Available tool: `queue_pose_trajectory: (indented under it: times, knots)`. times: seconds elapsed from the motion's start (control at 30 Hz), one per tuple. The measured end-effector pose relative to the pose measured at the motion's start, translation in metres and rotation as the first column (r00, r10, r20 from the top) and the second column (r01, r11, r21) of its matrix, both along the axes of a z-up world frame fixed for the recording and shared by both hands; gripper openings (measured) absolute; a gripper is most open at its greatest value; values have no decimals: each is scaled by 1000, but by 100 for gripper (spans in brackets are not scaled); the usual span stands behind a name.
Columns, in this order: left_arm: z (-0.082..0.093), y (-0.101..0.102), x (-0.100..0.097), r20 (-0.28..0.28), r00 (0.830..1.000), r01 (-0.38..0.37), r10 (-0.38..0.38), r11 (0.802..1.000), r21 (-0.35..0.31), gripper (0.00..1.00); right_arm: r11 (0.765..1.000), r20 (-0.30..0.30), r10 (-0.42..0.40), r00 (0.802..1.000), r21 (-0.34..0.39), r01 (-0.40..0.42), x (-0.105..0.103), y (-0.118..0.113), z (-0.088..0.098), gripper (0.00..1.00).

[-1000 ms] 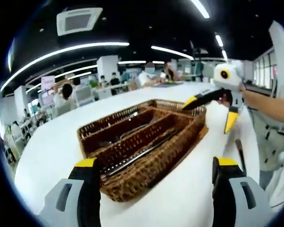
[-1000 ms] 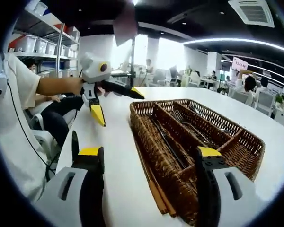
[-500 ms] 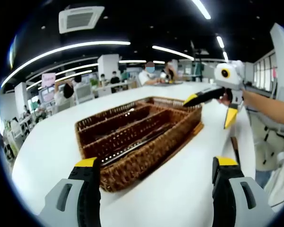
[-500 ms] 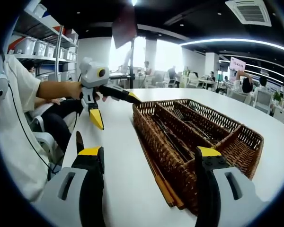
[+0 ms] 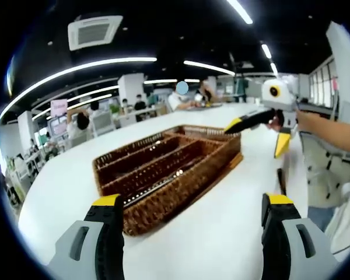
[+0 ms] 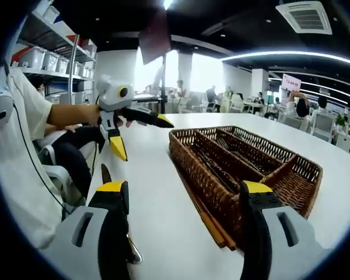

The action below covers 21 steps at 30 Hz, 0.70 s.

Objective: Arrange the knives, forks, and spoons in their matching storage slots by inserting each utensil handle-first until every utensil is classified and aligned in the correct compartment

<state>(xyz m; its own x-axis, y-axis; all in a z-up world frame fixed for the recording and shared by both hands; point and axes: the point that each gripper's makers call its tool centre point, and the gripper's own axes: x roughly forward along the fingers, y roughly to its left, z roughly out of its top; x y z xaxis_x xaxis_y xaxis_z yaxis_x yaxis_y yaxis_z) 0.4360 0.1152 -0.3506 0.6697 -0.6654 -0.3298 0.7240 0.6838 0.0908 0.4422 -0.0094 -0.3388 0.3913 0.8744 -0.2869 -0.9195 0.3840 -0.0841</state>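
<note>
A brown wicker basket point(image 5: 163, 203) with three long compartments sits on the white table point(image 5: 64, 181). Silver and dark utensils point(image 5: 154, 188) lie in its near compartment. In the right gripper view the basket point(image 6: 207, 188) holds utensils point(image 6: 217, 170) in its slots. A dark-handled utensil point(image 5: 282, 178) lies on the table beside the basket, and it appears as a utensil point(image 6: 105, 174) partly hidden behind my jaw. My left gripper point(image 5: 191, 201) stands open before the basket. My right gripper point(image 6: 184, 188) is open too. Each shows in the other's view, right gripper point(image 5: 258, 135) and left gripper point(image 6: 141, 137), both empty.
The person holding the grippers sits at the table edge, with an arm point(image 6: 70, 114) and a white shirt point(image 6: 14, 151) in view. People sit at desks point(image 5: 181, 96) far behind. Shelves with boxes point(image 6: 46, 55) stand behind the person. Bare white table surrounds the basket.
Both cameras have drawn back a little from the basket, so it looks smaller. More of the loose utensil shows by the right gripper's jaw. Both grippers stay open.
</note>
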Motion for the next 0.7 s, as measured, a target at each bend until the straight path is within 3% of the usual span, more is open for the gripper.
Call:
queue_pose_trajectory:
  times: [0.4, 0.7]
  knots:
    - [4, -5, -8, 22, 999, 29, -29, 1000, -2, 100, 1000, -4, 22, 1000, 5, -22, -20, 1, -5, 80]
    - [-7, -2, -14, -11, 999, 34, -35, 999, -12, 100, 1000, -25, 19, 1000, 16, -18, -29, -9, -13, 77]
